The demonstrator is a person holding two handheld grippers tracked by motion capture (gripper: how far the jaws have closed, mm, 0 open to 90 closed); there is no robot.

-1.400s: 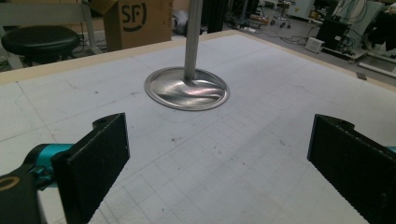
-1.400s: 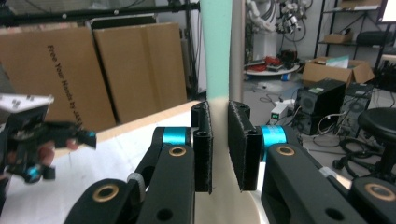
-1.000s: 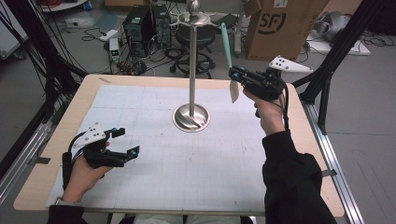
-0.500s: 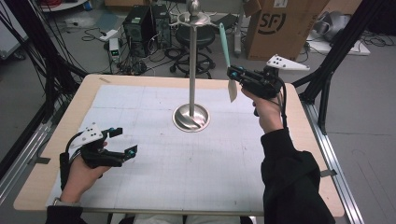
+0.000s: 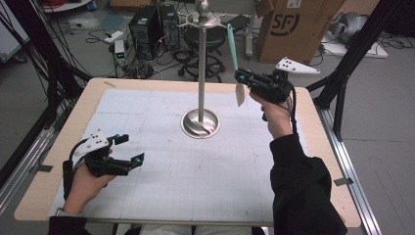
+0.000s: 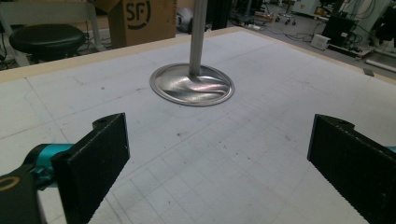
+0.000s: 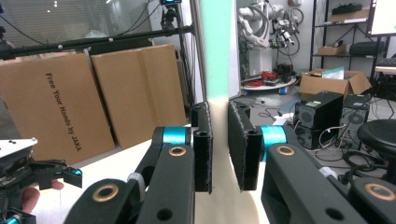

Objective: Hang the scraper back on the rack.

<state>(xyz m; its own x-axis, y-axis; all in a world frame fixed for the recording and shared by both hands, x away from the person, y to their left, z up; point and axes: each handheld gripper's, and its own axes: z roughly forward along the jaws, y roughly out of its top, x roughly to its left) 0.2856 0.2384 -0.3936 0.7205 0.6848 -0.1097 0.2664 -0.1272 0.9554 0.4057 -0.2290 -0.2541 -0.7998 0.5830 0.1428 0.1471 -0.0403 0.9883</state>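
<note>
A spatula [image 5: 233, 49] with a teal handle and a cream blade hangs upright above the table's far right. My right gripper [image 5: 241, 76] is shut on it where the handle meets the blade. In the right gripper view the pads [image 7: 203, 149] press on the spatula [image 7: 215, 46] from both sides. The handle's top is close to the hooked ring at the head of a metal stand [image 5: 201, 68], whose round base [image 5: 199, 123] sits mid-table. My left gripper [image 5: 131, 148] rests low at the near left, open with nothing between its fingers; its view [image 6: 219, 163] faces the stand base [image 6: 192, 85].
A white gridded mat [image 5: 161, 161] covers the wooden table [image 5: 323, 161]. Beyond the far edge stand a cardboard box [image 5: 288, 24], a computer tower [image 5: 147, 24] and a stool [image 5: 205, 41]. Black frame legs [image 5: 342, 83] rise to the right.
My right gripper with the spatula has edged slightly left, toward the stand's top. The left gripper has stayed where it was.
</note>
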